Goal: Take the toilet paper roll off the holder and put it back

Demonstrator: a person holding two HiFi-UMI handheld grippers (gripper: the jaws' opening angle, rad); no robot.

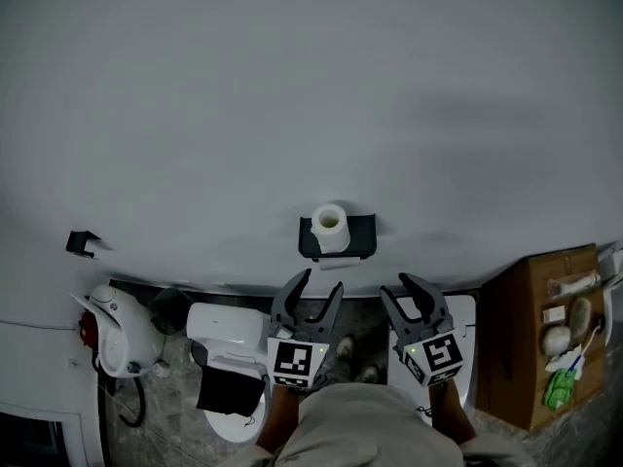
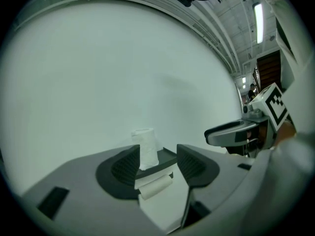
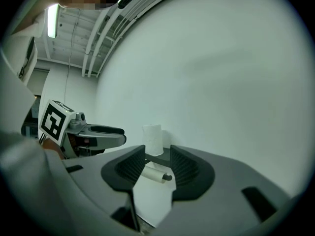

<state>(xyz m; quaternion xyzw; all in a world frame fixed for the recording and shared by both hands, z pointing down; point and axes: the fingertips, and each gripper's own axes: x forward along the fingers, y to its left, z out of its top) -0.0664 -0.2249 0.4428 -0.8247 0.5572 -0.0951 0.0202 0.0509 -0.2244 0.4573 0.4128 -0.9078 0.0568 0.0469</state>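
Below the holder [image 1: 336,239] and a little short of it, I have both grippers held clear of the wall fitting. The left gripper [image 1: 319,286] and the right gripper [image 1: 407,294] each have their jaws spread wide, with nothing between them. The toilet paper roll [image 3: 154,173] sits on the bar under the holder's shelf, with a loose sheet trailing down from it. A spare roll [image 1: 330,225] stands upright on top of the shelf. Neither gripper touches anything yet.

The spare roll worries me most. It stands free right above the target, so a jaw coming in too high could tip it off the shelf. The hanging sheet is the next hazard: if a jaw catches it, the paper may unspool or tear instead of the roll coming away. Squeezing too hard would crush the soft roll against the bar. I also can't tell for certain which end of the bar is free, and pulling toward the wrong end would jam the roll.
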